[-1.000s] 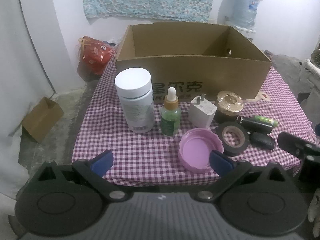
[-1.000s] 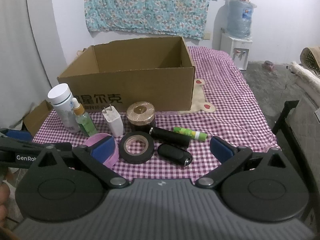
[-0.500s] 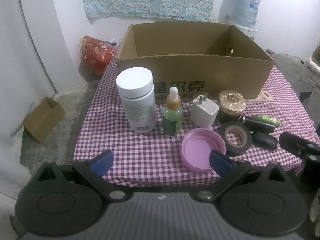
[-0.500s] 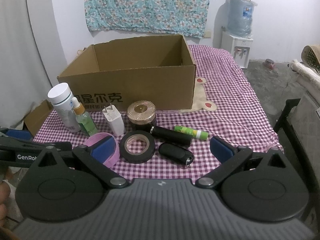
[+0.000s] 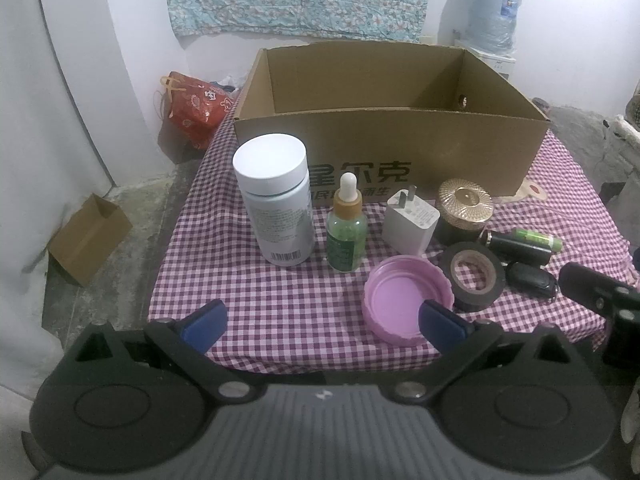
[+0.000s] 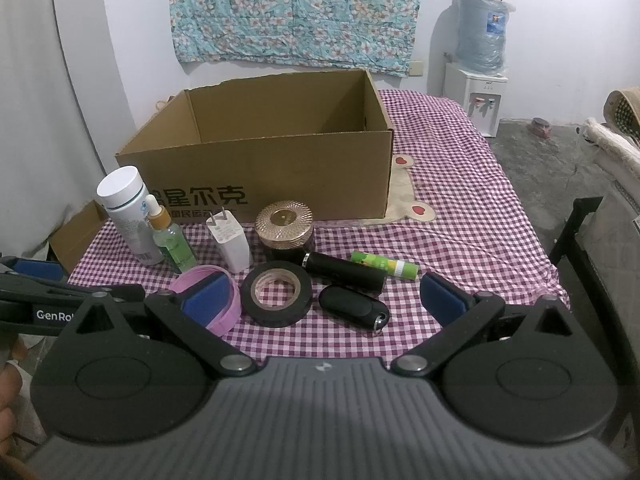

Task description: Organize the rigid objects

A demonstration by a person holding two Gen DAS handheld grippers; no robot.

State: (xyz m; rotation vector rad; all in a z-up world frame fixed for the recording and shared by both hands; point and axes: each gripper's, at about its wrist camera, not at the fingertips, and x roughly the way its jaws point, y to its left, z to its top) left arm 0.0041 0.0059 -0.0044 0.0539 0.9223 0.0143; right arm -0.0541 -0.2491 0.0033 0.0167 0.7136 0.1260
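- Left gripper (image 5: 320, 322) sits low at the near edge of the table, level and aimed straight down the checked tablecloth (image 5: 280, 292) toward the cardboard box (image 5: 440, 152); blue pads wide apart, nothing between them.
- Its right pad (image 5: 438, 322) overlaps the near rim of the pink lid (image 5: 400, 300) in view; whether they touch, I can't tell.
- Right gripper (image 6: 324, 298) holds the same stance further right, level, fingers spread wide and empty.
- Between its pads in the right wrist view: the black tape roll (image 6: 279, 294) lying flat, and the black key fob (image 6: 354, 304) just beside it.
- Behind those, a black cylinder (image 6: 346, 272) on its side, with a green tube (image 6: 384, 266) just behind it.
- Back row, close against the box front, from the left: white bottle (image 5: 276, 204) upright, green dropper bottle (image 5: 346, 228) upright, white charger plug (image 5: 410, 220) prongs up, gold-lidded jar (image 5: 464, 208).
- The box stands open at the far side of the cloth; no object shows inside it.
- The left gripper's arm pokes into the right wrist view at the left edge, beside the pink lid.
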